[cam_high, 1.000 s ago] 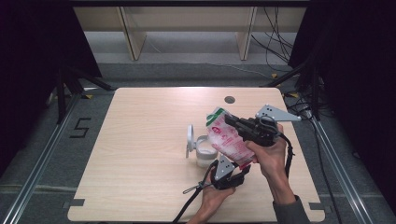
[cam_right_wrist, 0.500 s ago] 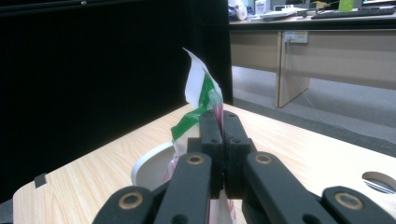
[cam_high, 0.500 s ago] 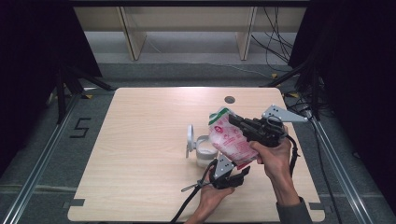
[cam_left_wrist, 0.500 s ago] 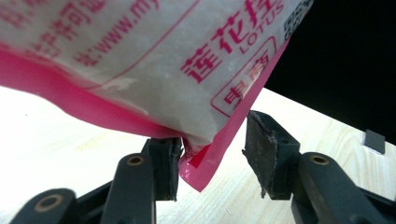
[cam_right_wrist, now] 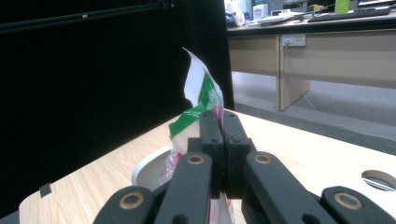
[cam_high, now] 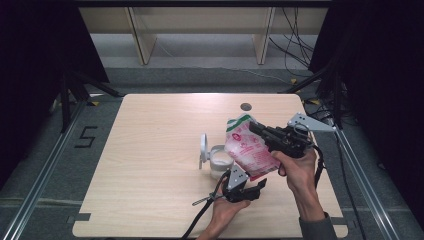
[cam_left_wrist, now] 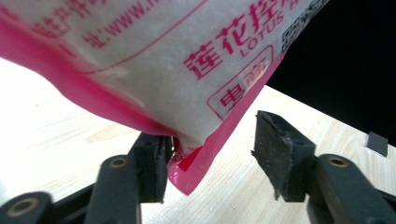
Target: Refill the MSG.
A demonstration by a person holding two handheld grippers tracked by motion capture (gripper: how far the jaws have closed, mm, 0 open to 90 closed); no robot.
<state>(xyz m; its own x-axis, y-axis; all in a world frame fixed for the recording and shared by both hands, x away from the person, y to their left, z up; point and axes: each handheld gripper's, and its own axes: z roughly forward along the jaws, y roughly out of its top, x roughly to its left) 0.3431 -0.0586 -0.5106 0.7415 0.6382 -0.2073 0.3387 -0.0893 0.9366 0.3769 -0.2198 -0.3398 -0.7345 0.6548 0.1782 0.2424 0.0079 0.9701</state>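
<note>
A pink and white bag point(cam_high: 248, 149) with a green top hangs tilted over the table. My right gripper point(cam_high: 256, 129) is shut on its upper green edge, and in the right gripper view the jaws pinch that edge point(cam_right_wrist: 219, 122) of the bag point(cam_right_wrist: 201, 91). My left gripper point(cam_high: 254, 189) sits low near the table's front, open, under the bag's lower end. In the left gripper view the bag's bottom corner point(cam_left_wrist: 196, 172) hangs between the spread jaws, close to the left pad point(cam_left_wrist: 152, 165) and apart from the right pad point(cam_left_wrist: 280, 156).
A white round container point(cam_high: 219, 161) stands on the table just left of the bag, with its lid point(cam_high: 203, 148) tipped upright beside it; its rim point(cam_right_wrist: 148, 171) appears below the bag. A cable hole point(cam_high: 245, 106) lies near the far edge of the wooden table point(cam_high: 150, 150).
The right gripper and the bag have drifted slightly to the right. The left gripper stays low under the bag's bottom corner, hardly moved.
</note>
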